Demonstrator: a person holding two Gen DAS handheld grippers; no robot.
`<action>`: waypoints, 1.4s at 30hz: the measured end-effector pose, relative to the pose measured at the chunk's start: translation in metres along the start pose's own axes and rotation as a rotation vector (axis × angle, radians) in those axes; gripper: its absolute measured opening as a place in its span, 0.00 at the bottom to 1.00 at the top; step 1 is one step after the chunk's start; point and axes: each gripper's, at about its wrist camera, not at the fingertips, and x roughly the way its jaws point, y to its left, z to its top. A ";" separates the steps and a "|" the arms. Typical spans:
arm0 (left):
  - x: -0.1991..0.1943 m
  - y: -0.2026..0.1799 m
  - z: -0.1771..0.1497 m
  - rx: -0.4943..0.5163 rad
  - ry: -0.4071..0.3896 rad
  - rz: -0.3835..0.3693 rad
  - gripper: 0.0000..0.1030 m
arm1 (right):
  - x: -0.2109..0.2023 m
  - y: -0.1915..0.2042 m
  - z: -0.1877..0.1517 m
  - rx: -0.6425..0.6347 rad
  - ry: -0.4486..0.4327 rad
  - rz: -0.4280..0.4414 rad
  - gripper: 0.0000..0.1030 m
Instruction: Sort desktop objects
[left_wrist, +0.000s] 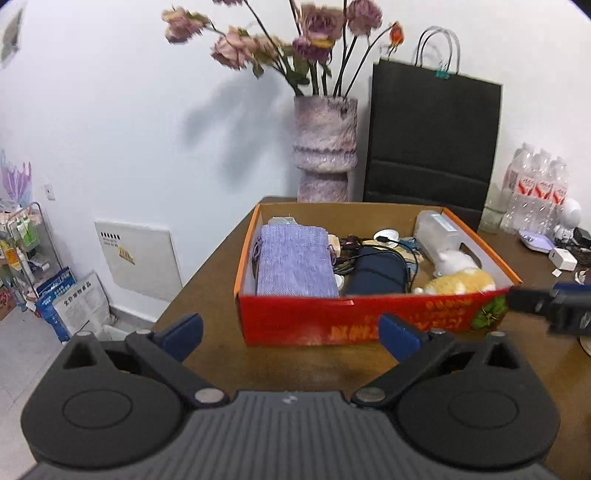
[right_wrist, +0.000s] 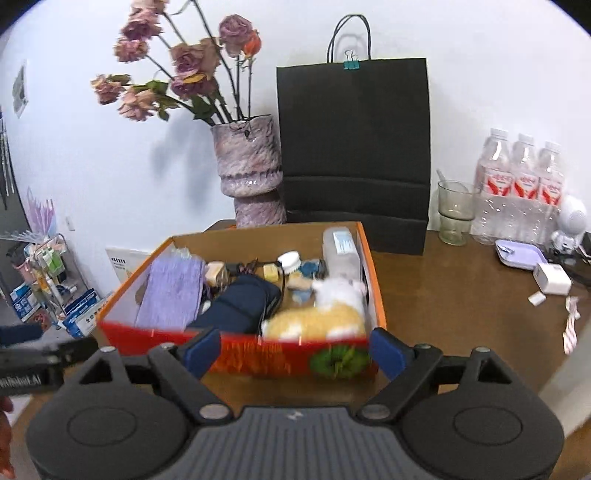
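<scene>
1. Currently, in the left wrist view, the left gripper hangs over the desk with its fingers spread wide and nothing between them. This spread suits an approach to a bulky item, not a thin one.
2. The red box stands just ahead of the fingers, its near wall facing them. It serves as the collecting container: a purple woven pouch lies ahead of the left finger, a dark blue case ahead of the gap, and a plush cat ahead of the right finger, against the box's right wall.
3. The right gripper enters at the right edge, level with the box's near corner.
4. In the right wrist view, the right gripper also holds its fingers wide and empty. The box's near wall sits between the fingertips, probably to steady or shift the box; contact cannot be confirmed because of blur.
5. To the right of the fingers, well apart, loose items remain on the desk: a white charger, a lilac tray and a glass. These are judged to be left for sorting.
</scene>
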 end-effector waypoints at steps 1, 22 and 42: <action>-0.005 -0.001 -0.009 0.001 -0.011 -0.002 1.00 | -0.004 0.002 -0.013 -0.006 -0.014 -0.005 0.85; -0.032 0.006 -0.128 0.004 0.125 -0.056 1.00 | -0.042 0.046 -0.145 -0.121 0.093 -0.069 0.90; -0.020 -0.001 -0.121 0.027 0.147 -0.036 1.00 | -0.027 0.040 -0.142 -0.081 0.126 -0.069 1.00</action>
